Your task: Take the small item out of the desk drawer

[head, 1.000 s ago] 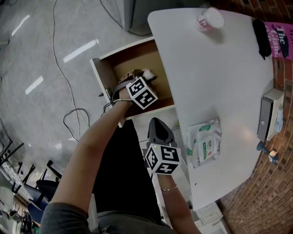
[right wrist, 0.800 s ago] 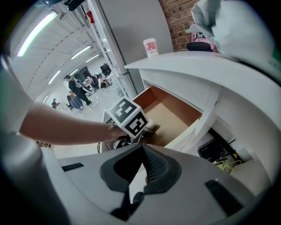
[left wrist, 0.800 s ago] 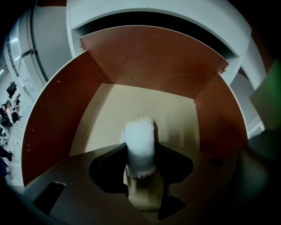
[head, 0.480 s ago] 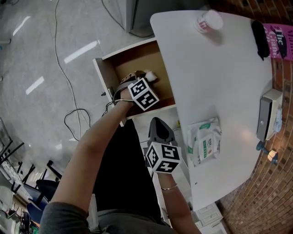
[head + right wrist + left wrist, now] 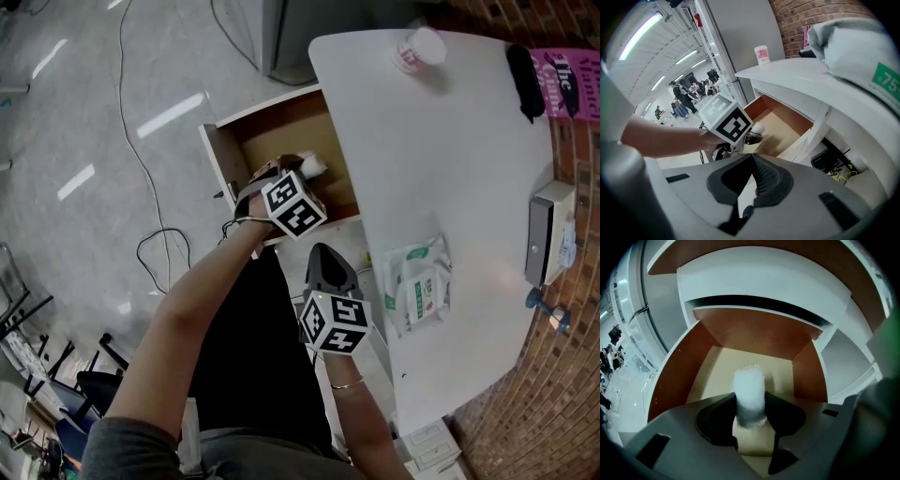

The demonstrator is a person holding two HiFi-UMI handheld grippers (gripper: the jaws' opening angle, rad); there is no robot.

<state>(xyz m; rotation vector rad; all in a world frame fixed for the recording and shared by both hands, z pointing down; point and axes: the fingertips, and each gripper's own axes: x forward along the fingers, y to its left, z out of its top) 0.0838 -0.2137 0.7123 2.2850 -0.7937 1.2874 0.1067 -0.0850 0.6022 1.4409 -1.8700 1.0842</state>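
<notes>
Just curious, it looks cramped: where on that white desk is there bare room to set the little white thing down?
The widest bare patch of the desktop lies between the cup, the wipes pack and the grey box. The corner by the black pouch and pink book is crowded.

The person wears a grey short sleeve (image 5: 131, 450), a black lap garment (image 5: 253, 356) and a thin metal bracelet (image 5: 345, 385), and the grey plastic left gripper (image 5: 302, 170) and grey plastic right gripper (image 5: 320, 249) have black jaw pads and white black-marker cubes (image 5: 334, 325).
</notes>
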